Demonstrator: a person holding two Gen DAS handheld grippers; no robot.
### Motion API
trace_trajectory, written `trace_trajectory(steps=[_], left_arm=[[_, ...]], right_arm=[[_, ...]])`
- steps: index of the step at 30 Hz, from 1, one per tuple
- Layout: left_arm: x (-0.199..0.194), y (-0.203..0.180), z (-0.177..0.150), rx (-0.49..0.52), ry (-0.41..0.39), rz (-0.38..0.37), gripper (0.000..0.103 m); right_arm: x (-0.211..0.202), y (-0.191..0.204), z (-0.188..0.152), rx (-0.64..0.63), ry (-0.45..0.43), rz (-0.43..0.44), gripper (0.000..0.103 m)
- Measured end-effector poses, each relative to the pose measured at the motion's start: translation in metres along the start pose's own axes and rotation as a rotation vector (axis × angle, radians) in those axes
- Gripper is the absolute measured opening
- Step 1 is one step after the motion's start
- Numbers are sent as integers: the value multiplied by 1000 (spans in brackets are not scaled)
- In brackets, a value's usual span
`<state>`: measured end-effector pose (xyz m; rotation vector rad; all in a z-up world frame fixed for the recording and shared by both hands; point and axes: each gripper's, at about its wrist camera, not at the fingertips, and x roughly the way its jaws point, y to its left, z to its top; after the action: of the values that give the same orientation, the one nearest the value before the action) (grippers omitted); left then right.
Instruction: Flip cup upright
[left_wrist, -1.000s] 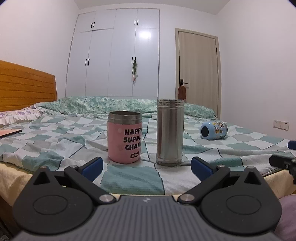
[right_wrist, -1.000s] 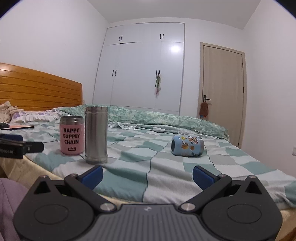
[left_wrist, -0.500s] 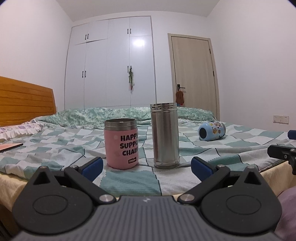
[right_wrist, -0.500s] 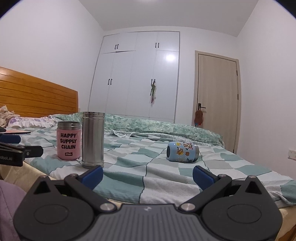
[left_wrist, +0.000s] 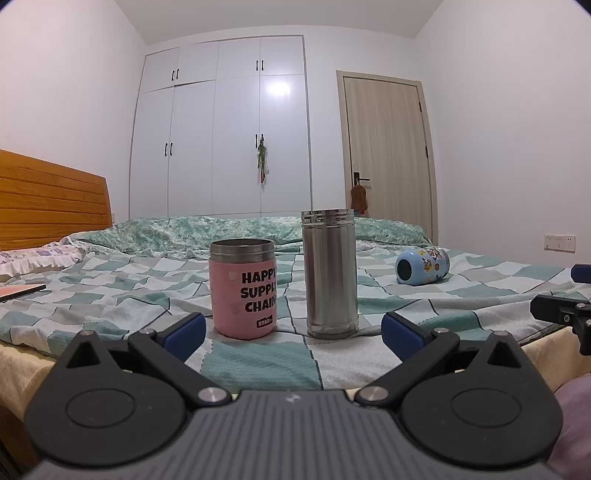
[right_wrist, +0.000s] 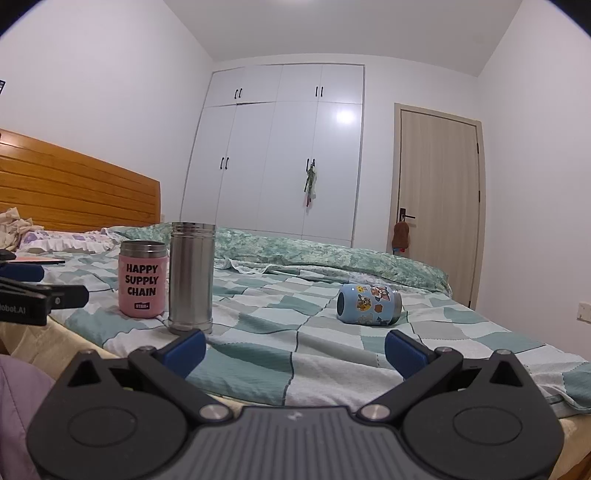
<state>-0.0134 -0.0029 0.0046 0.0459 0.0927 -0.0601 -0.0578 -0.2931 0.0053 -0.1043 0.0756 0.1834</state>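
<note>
A small blue cup with cartoon stickers (right_wrist: 369, 305) lies on its side on the checked bedspread, base toward me; it also shows in the left wrist view (left_wrist: 423, 266) at the right. A pink "HAPPY SUPPLY CHAIN" cup (left_wrist: 242, 288) and a tall steel cup (left_wrist: 330, 273) stand upright side by side near the bed's front edge. My left gripper (left_wrist: 291, 330) is open and empty, just short of the two upright cups. My right gripper (right_wrist: 295, 350) is open and empty at the bed's edge, well short of the blue cup.
The bed (right_wrist: 280, 339) has a green and white checked cover and a wooden headboard (right_wrist: 74, 192) at the left. A flat book or tablet (left_wrist: 20, 291) lies at the far left. A white wardrobe (left_wrist: 221, 133) and a door (right_wrist: 437, 206) stand behind.
Both cameras have tilted upward, so the cups and bed sit lower in both views. Both grippers stay open and no cup has moved.
</note>
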Motion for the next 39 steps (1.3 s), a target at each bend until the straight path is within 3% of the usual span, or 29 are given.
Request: trace_trajectory(steps=[39], left_arm=[[0,0,0,-2,1,-1,103]], right_arm=[[-1,2,-1,2,1,6,103]])
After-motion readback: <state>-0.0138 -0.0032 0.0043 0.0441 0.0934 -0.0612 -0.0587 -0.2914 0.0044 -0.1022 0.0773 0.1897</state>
